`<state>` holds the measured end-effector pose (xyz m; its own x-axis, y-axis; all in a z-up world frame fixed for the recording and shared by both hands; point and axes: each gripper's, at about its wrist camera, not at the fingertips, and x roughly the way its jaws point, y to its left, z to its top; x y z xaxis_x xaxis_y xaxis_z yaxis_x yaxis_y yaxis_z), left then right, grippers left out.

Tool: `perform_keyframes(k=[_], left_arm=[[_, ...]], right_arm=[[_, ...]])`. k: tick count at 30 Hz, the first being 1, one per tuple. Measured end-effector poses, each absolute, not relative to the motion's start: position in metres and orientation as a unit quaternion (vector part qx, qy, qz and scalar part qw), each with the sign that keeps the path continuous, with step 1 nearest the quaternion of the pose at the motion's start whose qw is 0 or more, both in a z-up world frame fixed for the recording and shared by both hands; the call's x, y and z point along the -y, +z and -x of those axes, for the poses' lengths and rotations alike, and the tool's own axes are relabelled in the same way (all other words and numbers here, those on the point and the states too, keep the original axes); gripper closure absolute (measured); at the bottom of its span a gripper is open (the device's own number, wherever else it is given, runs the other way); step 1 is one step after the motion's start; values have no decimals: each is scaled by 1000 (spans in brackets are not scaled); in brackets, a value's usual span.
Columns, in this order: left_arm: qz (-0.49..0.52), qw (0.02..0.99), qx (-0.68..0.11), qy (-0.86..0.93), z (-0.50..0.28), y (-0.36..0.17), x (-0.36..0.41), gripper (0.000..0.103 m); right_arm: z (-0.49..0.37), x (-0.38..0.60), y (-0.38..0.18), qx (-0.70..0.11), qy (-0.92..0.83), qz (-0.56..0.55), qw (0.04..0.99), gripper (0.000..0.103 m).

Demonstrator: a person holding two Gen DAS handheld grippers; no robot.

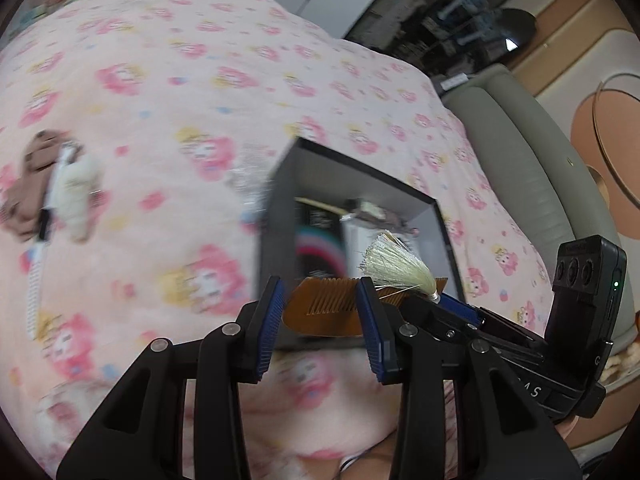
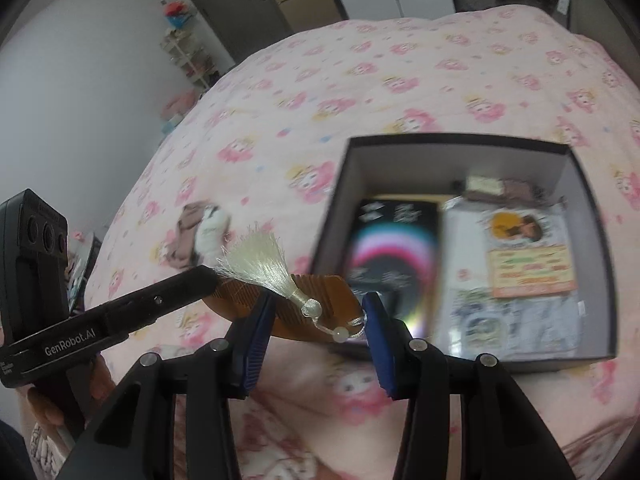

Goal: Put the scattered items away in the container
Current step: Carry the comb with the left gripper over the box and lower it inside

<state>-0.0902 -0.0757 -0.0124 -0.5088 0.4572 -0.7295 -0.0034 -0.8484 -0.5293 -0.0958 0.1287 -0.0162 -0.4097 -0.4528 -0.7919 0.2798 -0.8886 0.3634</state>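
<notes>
1. Currently both grippers carry one amber comb (image 1: 320,304), each clamped on an end. The left gripper (image 1: 320,320) has its blue pads pressed on the comb's toothed end; the right gripper (image 2: 316,332) has its jaws closed on the opposite end, where the cream tassel (image 2: 260,264) and its bead are tied.
2. Judgement: the two-ended hold keeps the flat comb level and stops the tassel swinging it round during the carry.
3. Comb position: lifted clear of the bedding, at the near edge of the black box (image 2: 352,168), which lies at about 2 o'clock from the comb in the right wrist view.
4. Box contents: a dark card with a rainbow arc, printed packets, a small brown-and-cream item at the far wall. Room remains for the comb.
5. Still outside: a brown and white soft bundle (image 1: 60,188) on the bed, at 9 o'clock in the left wrist view.
6. Surface: a bed with a pink cartoon-print cover (image 1: 180,80), soft and rumpled.
7. Room: grey padded headboard (image 1: 520,152) at 3 o'clock in the left view; white wall, grey door and a cluttered shelf at 11 o'clock in the right view.
</notes>
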Motion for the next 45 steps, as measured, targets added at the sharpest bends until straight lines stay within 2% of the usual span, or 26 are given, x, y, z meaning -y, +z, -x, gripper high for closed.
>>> perform_keyframes(k=[7,14,23,26,30,38,45], left_arm=[[521,179,246,798,153,-49,-8,66],[564,164,224,778,187,-90,-52,66],[602,139,219,755,206,-118,-59,66],[594,140,236,756,201,-114,-49,66],[598,158,221,754,193,-110,-56,66],[603,185,244,737,205,-119,-74,66],[613,167,255,728,194,-118,-63,66]], right_arm=[[153,-202,-38,64,-840,-511,170,61],[182,-254,-94,121,-807,-561,140,61],[200,-257,-119,118,-787,-595,112,61],[194,-259,-112,119,-797,-582,108,61],[186,-262,-94,107,-827,-545,92,61],[186,-259,-105,114,-805,-573,105,61],[187,-255,-104,111,-806,-572,104,61]])
